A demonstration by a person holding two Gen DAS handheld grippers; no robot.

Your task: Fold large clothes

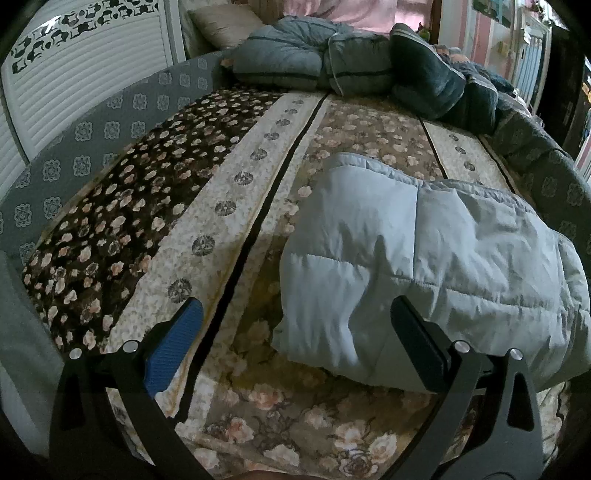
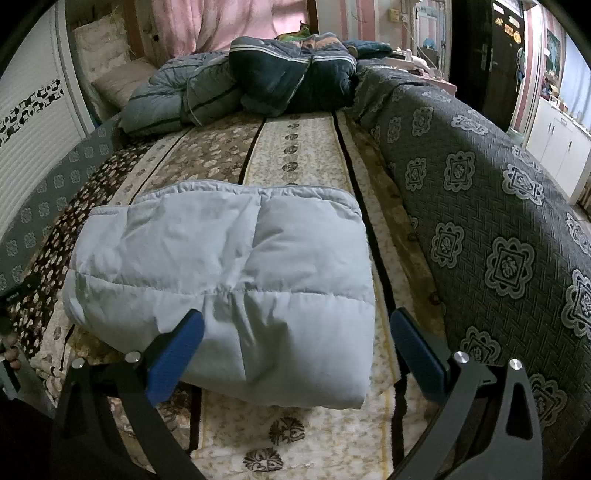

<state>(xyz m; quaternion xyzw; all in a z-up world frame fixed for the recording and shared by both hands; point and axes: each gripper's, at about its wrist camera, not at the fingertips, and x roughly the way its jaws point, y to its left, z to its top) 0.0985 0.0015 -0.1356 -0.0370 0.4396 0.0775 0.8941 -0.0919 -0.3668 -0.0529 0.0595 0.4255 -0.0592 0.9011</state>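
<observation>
Quilted jacket (image 2: 221, 280), pale blue, lying on the floral bedspread (image 1: 166, 221) as a compact padded rectangle, edges roughly squared; folding of this item looks essentially complete. Left tool (image 1: 295, 347) and right tool (image 2: 295, 350) both spread wide and holding nothing, the right one straddling the jacket's near edge, the left with the jacket at 2 o'clock. Remaining: heaped dark garments (image 2: 288, 81) at 12 o'clock by the pillow (image 1: 221, 22), apparently unfolded.
</observation>
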